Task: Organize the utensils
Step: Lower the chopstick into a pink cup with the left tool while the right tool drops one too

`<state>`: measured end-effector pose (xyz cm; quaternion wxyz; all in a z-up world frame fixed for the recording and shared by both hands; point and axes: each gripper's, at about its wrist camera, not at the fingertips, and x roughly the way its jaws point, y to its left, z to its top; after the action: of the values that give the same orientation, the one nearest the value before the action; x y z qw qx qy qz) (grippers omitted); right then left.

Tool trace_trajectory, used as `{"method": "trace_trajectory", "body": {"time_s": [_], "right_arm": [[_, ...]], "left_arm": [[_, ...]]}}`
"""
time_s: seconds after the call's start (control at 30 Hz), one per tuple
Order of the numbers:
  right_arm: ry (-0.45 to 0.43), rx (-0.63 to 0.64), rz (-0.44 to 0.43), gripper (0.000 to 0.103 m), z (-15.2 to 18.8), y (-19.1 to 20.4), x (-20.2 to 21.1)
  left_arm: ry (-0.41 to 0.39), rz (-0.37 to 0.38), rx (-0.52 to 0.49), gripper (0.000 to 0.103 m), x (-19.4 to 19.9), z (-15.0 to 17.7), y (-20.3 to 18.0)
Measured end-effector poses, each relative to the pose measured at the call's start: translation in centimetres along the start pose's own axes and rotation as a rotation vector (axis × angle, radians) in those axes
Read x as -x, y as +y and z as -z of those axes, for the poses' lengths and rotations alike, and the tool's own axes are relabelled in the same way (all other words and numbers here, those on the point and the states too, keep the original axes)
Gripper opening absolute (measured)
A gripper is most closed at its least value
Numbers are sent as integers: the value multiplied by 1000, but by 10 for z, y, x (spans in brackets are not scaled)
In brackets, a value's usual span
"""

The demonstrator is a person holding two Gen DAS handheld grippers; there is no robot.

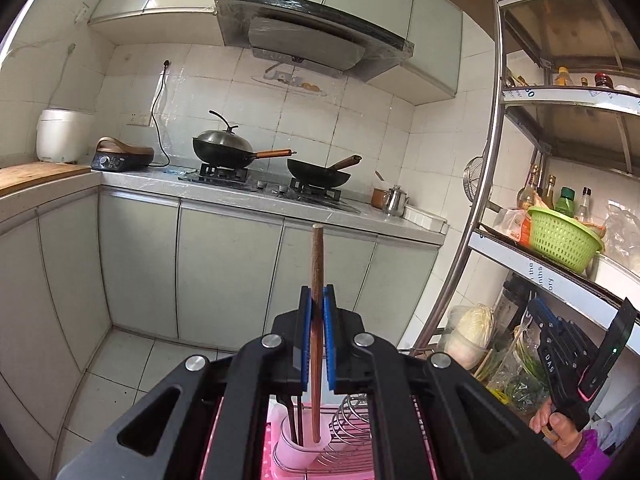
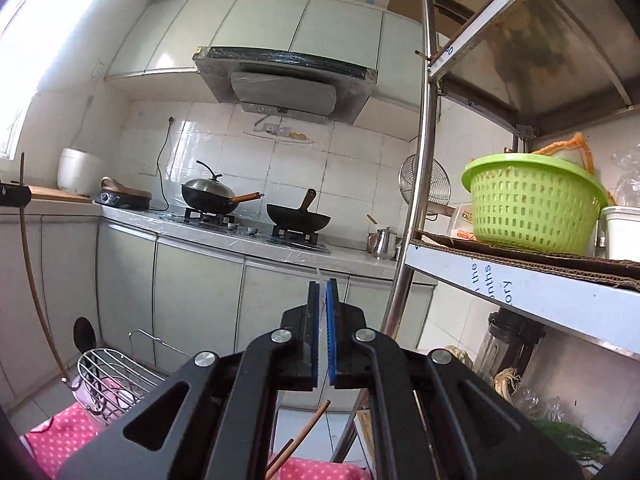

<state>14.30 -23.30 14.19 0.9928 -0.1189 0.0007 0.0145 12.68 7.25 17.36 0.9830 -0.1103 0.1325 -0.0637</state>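
A: Left wrist view. What does the left gripper (image 1: 318,300) have hold of?

B: A wooden utensil handle (image 1: 317,264), pinched between the two blue pads (image 1: 306,320). The handle stands nearly upright, its upper end rising above the fingertips and its lower end reaching down into the pink utensil cup (image 1: 298,446). The jaws are closed to the width of the handle.

A: What else is in that cup?

B: A dark utensil (image 1: 293,420), just beside the wooden handle. The cup stands against a wire dish rack (image 1: 352,420) on a pink dotted cloth (image 1: 268,468).

A: And the right gripper (image 2: 323,292)?

B: In its own view the blue pads are almost together, gripping a thin clear plastic piece (image 2: 321,320) that pokes out above the fingertips. What the piece belongs to cannot be told. Below the gripper, brown chopsticks (image 2: 304,436) lie slanted over the pink cloth.

A: How do the two tools stand to each other?

B: Well apart. From the right wrist view the wooden handle appears far left, a long curved brown line running down toward the rack. From the left wrist view the right gripper appears at the far right, beside the metal shelving (image 1: 486,184), in a hand (image 1: 560,428).
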Motion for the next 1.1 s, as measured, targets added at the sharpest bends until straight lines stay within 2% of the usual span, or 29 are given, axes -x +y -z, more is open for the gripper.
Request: {"method": "trace_trajectory", "body": {"time_s": [0.17,0.33,0.7,0.97,1.03,1.07,1.1], "right_arm": [[13,9,-12,4,19,3,-20],[42,-7,-34,4,42,6,-28],[219,-79,-171,4,84,15,-29],[320,-122,-220,5,97,18,-28],[351,-126,-236,9,98,19,-30],[366,-133,-248,19,98,18,-31],[379,-142,-259,35,97,18,-31]], "left_arm": [[32,-14,-11,5,-29,7,1],[99,-21,-28,5,-54,31,0],[253,-22,19,5,-87,88,12],[283,-69,42,8,-93,101,19],[296,-74,47,16,-93,101,21],[299,-69,56,18,-92,100,22],[298,-66,65,26,-90,99,23]]}}
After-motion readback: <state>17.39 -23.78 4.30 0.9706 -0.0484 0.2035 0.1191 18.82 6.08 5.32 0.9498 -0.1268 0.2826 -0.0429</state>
